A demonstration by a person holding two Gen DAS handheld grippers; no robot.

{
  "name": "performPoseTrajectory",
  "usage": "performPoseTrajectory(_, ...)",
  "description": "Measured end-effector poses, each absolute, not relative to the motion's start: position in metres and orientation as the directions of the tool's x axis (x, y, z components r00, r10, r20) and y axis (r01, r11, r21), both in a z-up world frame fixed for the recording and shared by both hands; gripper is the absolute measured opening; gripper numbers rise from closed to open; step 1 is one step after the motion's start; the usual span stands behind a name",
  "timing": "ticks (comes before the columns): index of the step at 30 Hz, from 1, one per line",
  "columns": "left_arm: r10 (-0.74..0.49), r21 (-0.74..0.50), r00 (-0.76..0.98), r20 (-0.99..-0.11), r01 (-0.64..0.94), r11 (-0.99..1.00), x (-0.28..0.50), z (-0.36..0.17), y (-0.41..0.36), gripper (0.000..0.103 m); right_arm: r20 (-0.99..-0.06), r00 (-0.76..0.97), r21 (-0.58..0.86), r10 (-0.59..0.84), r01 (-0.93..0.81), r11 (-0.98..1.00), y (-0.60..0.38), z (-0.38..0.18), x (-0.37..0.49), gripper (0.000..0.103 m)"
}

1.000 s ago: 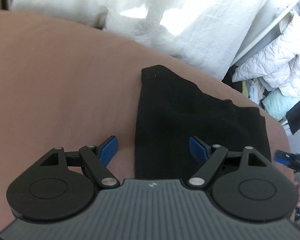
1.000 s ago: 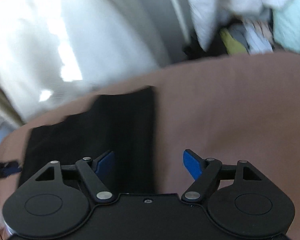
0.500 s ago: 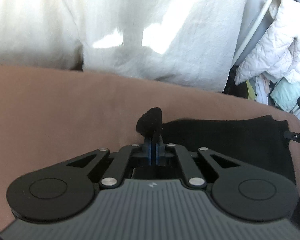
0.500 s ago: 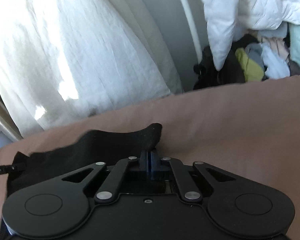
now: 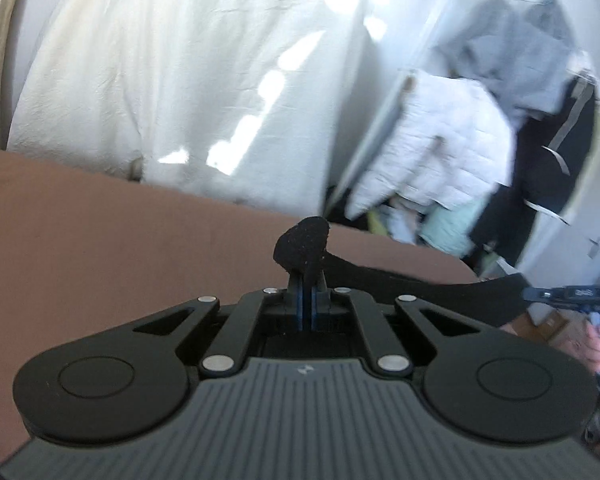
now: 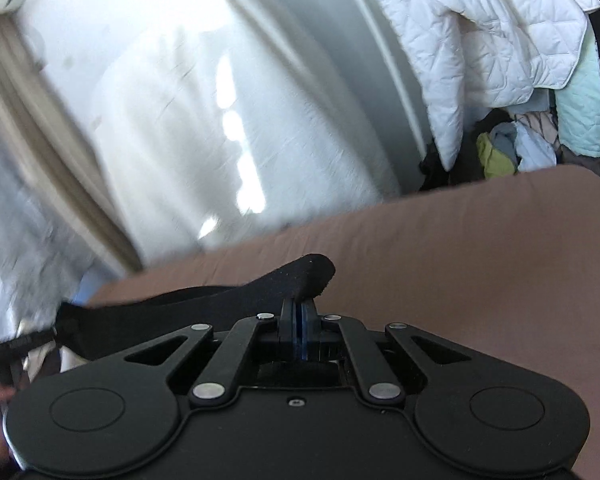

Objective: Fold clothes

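Note:
A black garment (image 5: 412, 282) hangs stretched between my two grippers above the brown bed surface (image 5: 100, 240). My left gripper (image 5: 306, 280) is shut on one corner, which bunches up above the blue pads. In the left wrist view the cloth runs off to the right, where the right gripper (image 5: 540, 293) holds its other corner. In the right wrist view my right gripper (image 6: 300, 306) is shut on that corner of the black garment (image 6: 236, 292), and the cloth stretches left toward the other gripper (image 6: 24, 342). Most of the garment hangs hidden below the gripper bodies.
White curtains (image 5: 180, 80) hang behind the bed. A white quilted jacket (image 6: 480, 40) and a heap of mixed clothes (image 6: 520, 148) sit at the right beyond the bed's edge. A person's hand (image 5: 596, 344) shows at the far right of the left wrist view.
Both grippers shut on the near corners of the flat black garment, then rose and lifted it off the bed. The views now tilt up toward the curtains.

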State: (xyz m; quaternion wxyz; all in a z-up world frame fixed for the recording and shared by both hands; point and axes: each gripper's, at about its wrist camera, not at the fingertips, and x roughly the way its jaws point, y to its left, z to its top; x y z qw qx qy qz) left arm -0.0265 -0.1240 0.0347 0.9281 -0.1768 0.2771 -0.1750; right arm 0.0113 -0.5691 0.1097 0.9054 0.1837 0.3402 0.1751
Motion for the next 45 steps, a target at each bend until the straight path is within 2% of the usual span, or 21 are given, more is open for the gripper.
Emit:
performPoseTrajectory(5, -0.414, -0.497, 0.619, -0.668, 0.044, 0.867, -0.131, -0.044, -0.127, 0.006, -0.708, 0.547, 0.452, 0.447, -0.137, 0.882, -0.592, 0.057, -0.077, 0.005)
performPoseTrajectory(7, -0.355, -0.446, 0.508, -0.784, -0.064, 0.893, -0.136, -0.075, -0.131, 0.006, -0.799, 0.464, 0.397, 0.382, -0.07, 0.915, -0.595, 0.029, -0.094, 0.01)
performPoseTrajectory(8, -0.337, -0.429, 0.502, -0.797, -0.078, 0.9, -0.135, -0.078, -0.132, 0.006, -0.843, 0.436, 0.339, 0.316, -0.027, 0.941, -0.595, 0.02, -0.099, 0.01)
performPoseTrajectory(10, -0.315, -0.412, 0.533, -0.785, -0.069, 0.909, -0.135, -0.065, -0.135, 0.014, -0.849, 0.453, 0.297, 0.273, -0.019, 0.955, -0.593, 0.018, -0.106, 0.012)
performPoseTrajectory(11, -0.298, -0.386, 0.56, -0.773, -0.043, 0.922, -0.136, -0.054, -0.138, 0.019, -0.825, 0.477, 0.337, 0.302, -0.014, 0.942, -0.593, 0.022, -0.107, 0.015)
performPoseTrajectory(13, -0.238, -0.295, 0.614, -0.752, 0.009, 0.956, -0.141, -0.031, -0.146, 0.046, -0.775, 0.515, 0.415, 0.366, -0.021, 0.91, -0.591, 0.03, -0.107, 0.034)
performPoseTrajectory(15, -0.226, -0.283, 0.66, -0.717, 0.021, 0.959, -0.149, -0.015, -0.142, 0.047, -0.745, 0.538, 0.438, 0.395, -0.052, 0.897, -0.582, 0.038, -0.105, 0.048)
performPoseTrajectory(17, -0.219, -0.281, 0.702, -0.677, 0.029, 0.959, -0.157, 0.0, -0.138, 0.047, -0.736, 0.558, 0.407, 0.383, -0.087, 0.909, -0.568, 0.046, -0.102, 0.049)
performPoseTrajectory(20, -0.236, -0.316, 0.752, -0.616, 0.039, 0.948, -0.163, 0.014, -0.129, 0.057, -0.771, 0.555, 0.295, 0.311, -0.122, 0.948, -0.547, 0.044, -0.093, 0.05)
performPoseTrajectory(25, -0.249, -0.33, 0.689, -0.681, 0.014, 0.944, -0.111, -0.016, -0.145, 0.059, -0.823, 0.529, 0.153, 0.206, -0.142, 0.978, -0.525, 0.028, -0.073, 0.057)
performPoseTrajectory(26, -0.254, -0.32, 0.669, -0.699, 0.025, 0.947, -0.099, -0.024, -0.153, 0.059, -0.837, 0.513, 0.148, 0.193, -0.128, 0.981, -0.525, 0.022, -0.069, 0.058)
performPoseTrajectory(28, -0.192, -0.215, 0.621, -0.76, 0.038, 0.976, -0.088, -0.039, -0.171, 0.06, -0.863, 0.474, 0.137, 0.174, -0.111, 0.984, -0.524, 0.011, -0.061, 0.058)
performPoseTrajectory(31, -0.086, -0.061, 0.569, -0.818, 0.063, 0.996, -0.088, -0.057, -0.189, 0.063, -0.907, 0.404, 0.058, 0.12, -0.161, 0.985, -0.517, 0.0, -0.062, 0.056)
performPoseTrajectory(32, -0.075, -0.052, 0.561, -0.824, 0.057, 0.997, -0.093, -0.061, -0.189, 0.063, -0.917, 0.387, 0.017, 0.096, -0.202, 0.979, -0.514, -0.002, -0.066, 0.054)
performPoseTrajectory(33, -0.075, -0.066, 0.547, -0.834, 0.036, 0.997, -0.102, -0.062, -0.183, 0.063, -0.923, 0.375, -0.009, 0.083, -0.237, 0.971, -0.513, -0.003, -0.071, 0.036)
performPoseTrajectory(34, -0.078, -0.091, 0.531, -0.844, 0.001, 0.996, -0.115, -0.063, -0.174, 0.063, -0.929, 0.364, -0.035, 0.07, -0.272, 0.962, -0.512, -0.004, -0.075, 0.007)
performPoseTrajectory(35, -0.079, -0.11, 0.517, -0.853, -0.03, 0.993, -0.128, -0.065, -0.166, 0.063, -0.937, 0.346, -0.049, 0.056, -0.288, 0.956, -0.513, -0.005, -0.08, 0.005)
performPoseTrajectory(38, -0.073, -0.119, 0.487, -0.87, -0.066, 0.991, -0.153, -0.065, -0.15, 0.063, -0.949, 0.313, -0.081, 0.029, -0.331, 0.94, -0.518, -0.008, -0.096, 0.005)
performPoseTrajectory(42, -0.03, -0.057, 0.557, -0.83, -0.031, 0.998, -0.157, -0.039, -0.155, 0.063, -0.942, 0.336, -0.12, -0.002, -0.33, 0.936, -0.524, -0.003, -0.109, 0.006)
performPoseTrajectory(43, -0.029, -0.042, 0.587, -0.809, -0.009, 0.999, -0.157, -0.032, -0.158, 0.063, -0.937, 0.35, -0.136, -0.019, -0.313, 0.94, -0.524, 0.0, -0.109, 0.012)
performPoseTrajectory(45, -0.048, -0.025, 0.633, -0.772, 0.046, 0.999, -0.159, -0.02, -0.166, 0.062, -0.922, 0.387, -0.152, -0.029, -0.291, 0.945, -0.523, 0.006, -0.111, 0.016)
